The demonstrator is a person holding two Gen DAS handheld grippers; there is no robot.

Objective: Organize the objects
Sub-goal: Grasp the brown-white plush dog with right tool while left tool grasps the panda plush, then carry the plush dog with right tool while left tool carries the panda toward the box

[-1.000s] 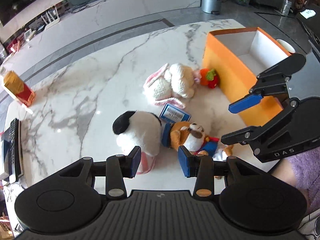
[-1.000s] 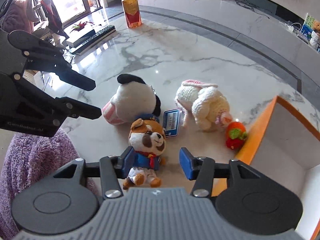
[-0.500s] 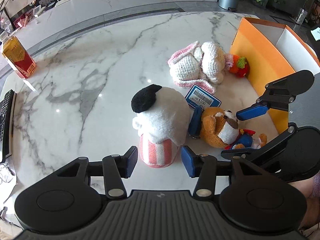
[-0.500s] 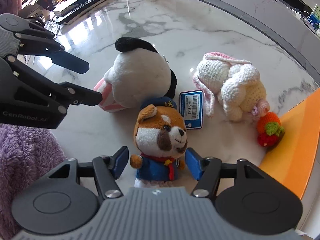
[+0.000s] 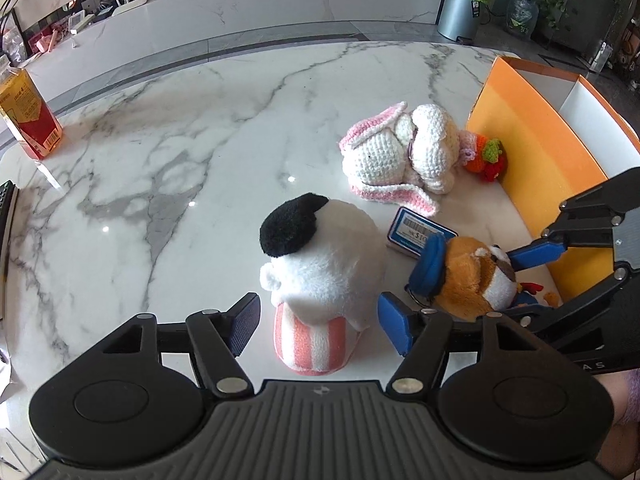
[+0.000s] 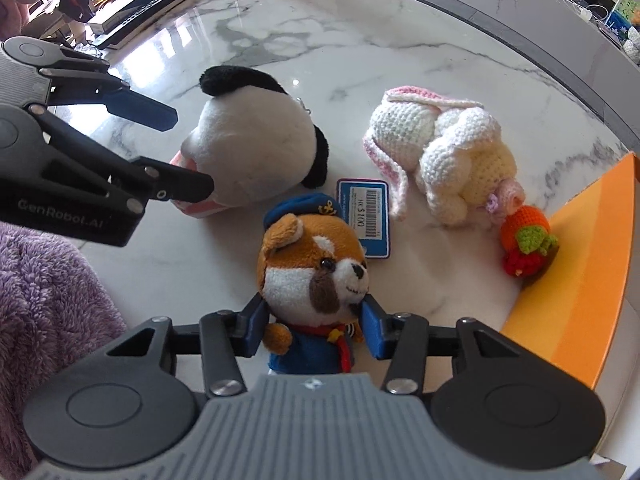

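Right gripper (image 6: 313, 334) around a dog toy (image 6: 314, 280)

Its 2 fingers flank the toy's neck, lower center; panda toy (image 6: 256, 148) and left gripper (image 6: 188, 152) upper left, orange box (image 6: 580, 280) right.

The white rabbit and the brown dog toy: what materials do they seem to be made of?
The white rabbit looks crocheted from yarn: rows of stitches show, matte. The brown dog toy looks like short-pile plush, fuzzy and matte, with a smoother blue cloth jacket. Its filling cannot be seen.
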